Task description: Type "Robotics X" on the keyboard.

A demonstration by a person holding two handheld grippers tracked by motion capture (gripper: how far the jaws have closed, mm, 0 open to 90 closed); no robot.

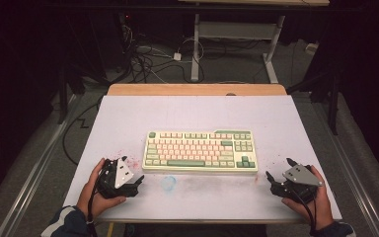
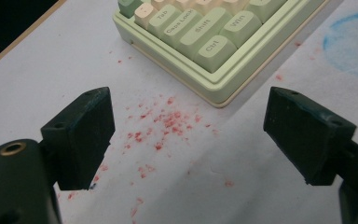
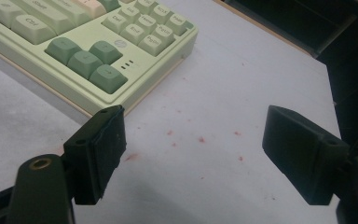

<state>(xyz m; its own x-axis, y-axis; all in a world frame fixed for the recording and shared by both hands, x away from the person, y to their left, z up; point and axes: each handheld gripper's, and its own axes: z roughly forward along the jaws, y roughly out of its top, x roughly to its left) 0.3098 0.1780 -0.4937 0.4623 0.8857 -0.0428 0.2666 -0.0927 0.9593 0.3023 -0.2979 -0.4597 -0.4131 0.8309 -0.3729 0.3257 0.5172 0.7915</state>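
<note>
Keyboard: lying flat near the middle of the table, long edge facing the person, between the two grippers and touching neither.
Left gripper: hovering just off the keyboard's near-left corner, the jaws standing wide apart and gripping nothing; in the left gripper view that corner is showing between them, a little ahead.
Right gripper: sitting off the near-right corner, the jaws likewise spread wide and empty; the arrow keys are lying ahead and to its left.
Handling: likely stiff and fairly weighty for one hand, a rigid slab that should not be bending; smooth plastic may be slipping under a light pinch.
Where to grip: probably the two short ends, jaws closing over the case rim rather than the keycaps, which look loose enough to be popping off.
Material: pale green plastic case, cream and darker green keycaps, rounded corners, slightly raised back.
Surface: white matte sheet over wood, carrying red specks and a faint blue smudge.
</note>
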